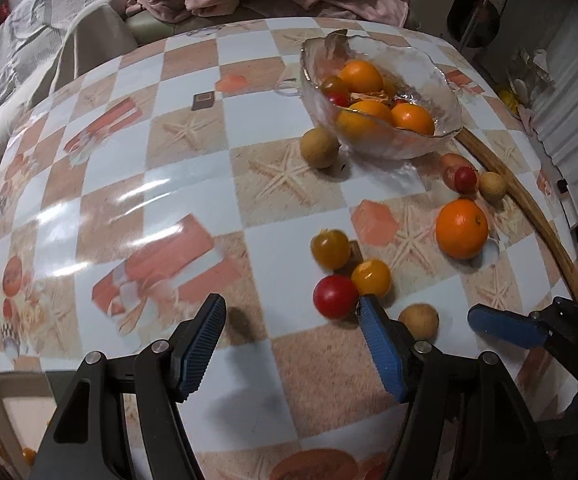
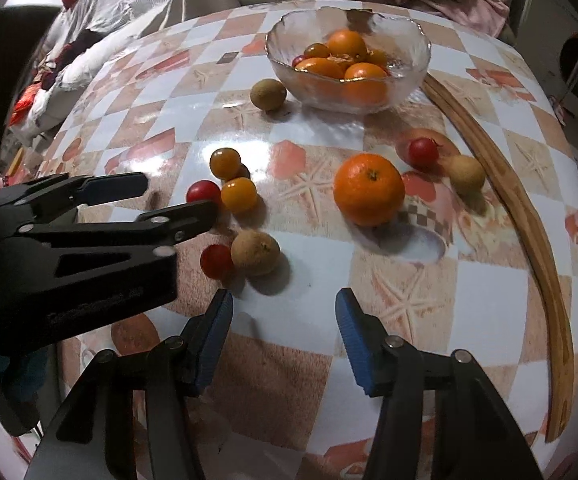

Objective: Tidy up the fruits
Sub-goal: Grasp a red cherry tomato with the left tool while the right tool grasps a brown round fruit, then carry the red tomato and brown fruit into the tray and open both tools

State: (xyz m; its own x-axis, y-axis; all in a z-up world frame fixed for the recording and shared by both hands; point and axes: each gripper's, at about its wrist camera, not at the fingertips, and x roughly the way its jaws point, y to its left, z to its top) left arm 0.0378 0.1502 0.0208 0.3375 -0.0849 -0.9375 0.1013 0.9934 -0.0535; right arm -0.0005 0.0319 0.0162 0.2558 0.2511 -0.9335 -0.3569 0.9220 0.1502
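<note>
A glass bowl point(image 1: 445, 92) point(image 2: 413, 36) at the far side of the table holds oranges and small tomatoes. Loose fruit lies in front of it: an orange point(image 1: 461, 229) point(image 2: 369, 189), red tomatoes point(image 1: 335, 296) point(image 2: 203, 192) point(image 2: 216, 261), yellow tomatoes point(image 1: 371, 278) point(image 2: 239, 195), brown longans point(image 1: 418, 321) point(image 2: 255, 253) and a kiwi-like fruit point(image 1: 319, 148) point(image 2: 268, 94). My left gripper point(image 1: 291, 312) is open and empty, its right finger beside the red tomato. My right gripper point(image 2: 284, 308) is open and empty, short of the longan.
The round table point(image 1: 193, 184) has a checkered starfish cloth. A curved wooden stick point(image 2: 529, 216) lies along the right edge. Another red tomato point(image 2: 423, 152) and longan point(image 2: 467, 174) sit near it. Clothes and bedding lie beyond the table.
</note>
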